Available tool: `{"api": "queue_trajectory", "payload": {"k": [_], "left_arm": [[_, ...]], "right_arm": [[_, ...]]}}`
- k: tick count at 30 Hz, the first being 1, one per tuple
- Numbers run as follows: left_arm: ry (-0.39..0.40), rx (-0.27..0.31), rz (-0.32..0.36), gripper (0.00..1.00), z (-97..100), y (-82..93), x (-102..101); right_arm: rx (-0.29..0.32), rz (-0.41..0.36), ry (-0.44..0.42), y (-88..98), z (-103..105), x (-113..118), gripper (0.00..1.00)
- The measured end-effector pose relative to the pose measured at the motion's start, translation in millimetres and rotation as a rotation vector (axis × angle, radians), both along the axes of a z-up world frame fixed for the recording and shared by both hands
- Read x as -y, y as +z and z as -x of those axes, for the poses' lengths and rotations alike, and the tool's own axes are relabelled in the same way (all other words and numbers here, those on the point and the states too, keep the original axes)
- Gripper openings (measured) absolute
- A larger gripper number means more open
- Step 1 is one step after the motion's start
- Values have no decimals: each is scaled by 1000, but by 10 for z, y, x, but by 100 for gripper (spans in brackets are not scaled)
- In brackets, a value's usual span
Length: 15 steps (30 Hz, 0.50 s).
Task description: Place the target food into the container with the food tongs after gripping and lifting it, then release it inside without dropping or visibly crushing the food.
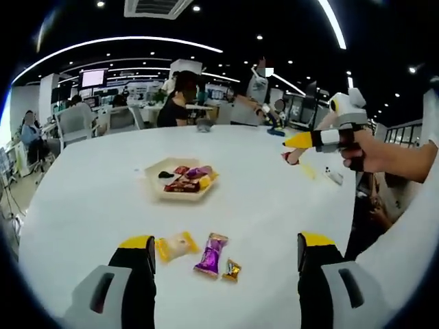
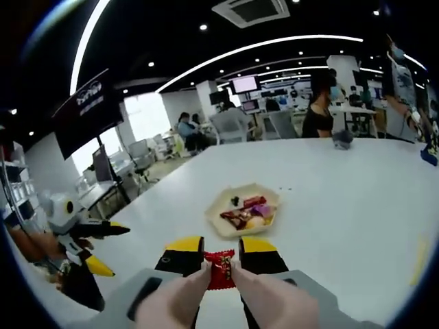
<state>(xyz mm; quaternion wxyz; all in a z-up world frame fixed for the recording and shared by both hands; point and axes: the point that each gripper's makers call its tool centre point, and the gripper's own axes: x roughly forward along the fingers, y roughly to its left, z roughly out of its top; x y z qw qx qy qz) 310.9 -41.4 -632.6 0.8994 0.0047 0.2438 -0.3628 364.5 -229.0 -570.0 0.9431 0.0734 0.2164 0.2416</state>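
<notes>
glossy foil-like wrappers on the snacks (image 1: 211, 253), smooth matt white table (image 1: 89, 199), matt beige tray (image 1: 157, 190).

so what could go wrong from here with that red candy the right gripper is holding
The right gripper pinches the red wrapped candy by a narrow part between its jaws, short of the tray, so it might slip out before arriving. The tray already holds several sweets, so a release near its rim could bounce out. Squeezing harder could crush the wrapper.
</notes>
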Motion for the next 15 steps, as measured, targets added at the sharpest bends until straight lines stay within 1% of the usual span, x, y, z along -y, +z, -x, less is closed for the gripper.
{"api": "queue_trajectory", "payload": {"k": [1, 4, 5, 6, 8, 11, 12, 13, 15], "left_arm": [[-12, 10, 16, 85, -49, -5, -2], [-22, 4, 13, 84, -89, -19, -32], [-21, 6, 17, 84, -96, 2, -51], [-16, 11, 37, 85, -113, 48, -73], [-5, 30, 62, 85, -153, 93, -113], [10, 30, 55, 85, -203, 47, -190], [20, 31, 54, 84, -226, 24, -232], [29, 24, 52, 84, -231, 9, -269], [46, 29, 53, 85, -226, 36, -323]], "right_arm": [[11, 1, -7, 59, -58, -30, 19], [10, 27, -1, 114, -132, -91, 19], [11, 29, 0, 136, -157, -115, 19], [14, 53, 13, 152, -213, -155, 19], [15, 59, 14, 152, -267, -177, 19], [14, 62, 23, 162, -363, -229, 19], [17, 74, 35, 174, -409, -263, 19], [17, 74, 42, 182, -447, -286, 19], [17, 82, 54, 184, -498, -318, 19]]}}
